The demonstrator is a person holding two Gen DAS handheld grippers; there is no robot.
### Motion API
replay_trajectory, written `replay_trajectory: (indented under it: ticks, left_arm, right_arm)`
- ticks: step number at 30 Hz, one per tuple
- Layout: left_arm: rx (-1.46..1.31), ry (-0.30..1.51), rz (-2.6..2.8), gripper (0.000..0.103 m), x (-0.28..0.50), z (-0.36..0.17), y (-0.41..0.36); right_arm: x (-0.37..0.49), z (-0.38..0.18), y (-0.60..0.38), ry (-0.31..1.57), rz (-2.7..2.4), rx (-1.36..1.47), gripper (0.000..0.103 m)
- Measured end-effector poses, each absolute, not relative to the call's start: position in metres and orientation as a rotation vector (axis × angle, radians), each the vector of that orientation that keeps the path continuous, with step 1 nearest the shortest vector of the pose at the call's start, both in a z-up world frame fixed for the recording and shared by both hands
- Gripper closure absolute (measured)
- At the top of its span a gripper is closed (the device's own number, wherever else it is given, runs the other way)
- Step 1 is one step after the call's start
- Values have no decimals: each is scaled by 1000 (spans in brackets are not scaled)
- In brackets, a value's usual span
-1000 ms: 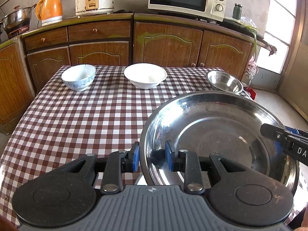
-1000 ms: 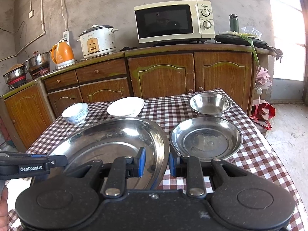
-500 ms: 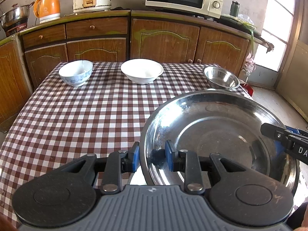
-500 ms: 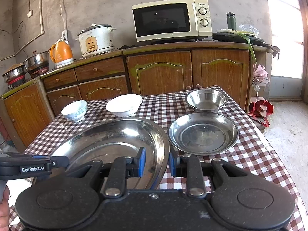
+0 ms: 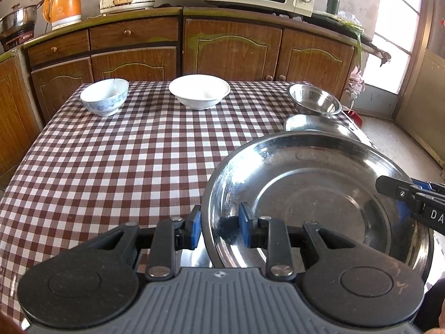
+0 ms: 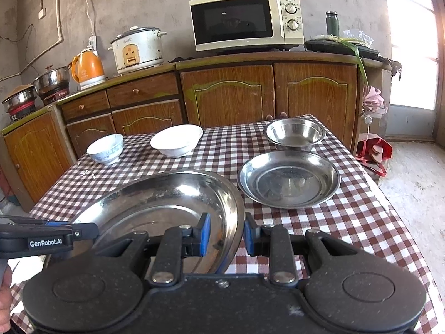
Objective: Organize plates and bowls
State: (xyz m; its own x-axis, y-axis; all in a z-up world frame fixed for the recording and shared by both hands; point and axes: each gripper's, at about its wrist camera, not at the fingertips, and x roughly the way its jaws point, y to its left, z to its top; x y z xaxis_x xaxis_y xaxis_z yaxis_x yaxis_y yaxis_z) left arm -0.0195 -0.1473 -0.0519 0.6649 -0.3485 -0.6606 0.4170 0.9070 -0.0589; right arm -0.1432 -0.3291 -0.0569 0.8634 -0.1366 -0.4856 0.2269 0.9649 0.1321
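A large steel plate [image 5: 319,194] [image 6: 167,203] hangs over the near part of the checked table, held by both grippers. My left gripper [image 5: 219,222] is shut on its left rim, one blue pad inside and one outside. My right gripper [image 6: 226,233] is shut on the opposite rim, and shows at the right of the left wrist view [image 5: 403,192]. A smaller steel plate [image 6: 289,181] lies on the cloth just right of it, with a steel bowl [image 6: 294,135] behind. A white bowl [image 5: 199,91] and a blue-patterned bowl [image 5: 105,97] stand at the far edge.
The table wears a brown-and-white checked cloth [image 5: 125,153]. Wooden cabinets [image 6: 228,94] run behind it, carrying a microwave [image 6: 244,19], rice cooker [image 6: 137,47] and orange kettle [image 6: 87,68]. A bright doorway [image 6: 411,55] opens at the right. A hand [image 6: 5,292] shows at the lower left.
Both grips on the large plate are unchanged. The background has slid slightly upward in both views, and the smaller plate's rim now peeks out behind the large plate in the left wrist view.
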Motion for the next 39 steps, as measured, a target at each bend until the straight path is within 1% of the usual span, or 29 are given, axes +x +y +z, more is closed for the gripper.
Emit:
replay_trajectory:
  ticks: [22, 39]
  left_arm:
    - [133, 773, -452, 73, -26, -70, -148]
    - [145, 821, -420, 73, -19, -86, -140]
  right_arm:
    - [-155, -77, -325, 555, -200, 187, 71]
    - [-145, -98, -315, 621, -178, 176, 71]
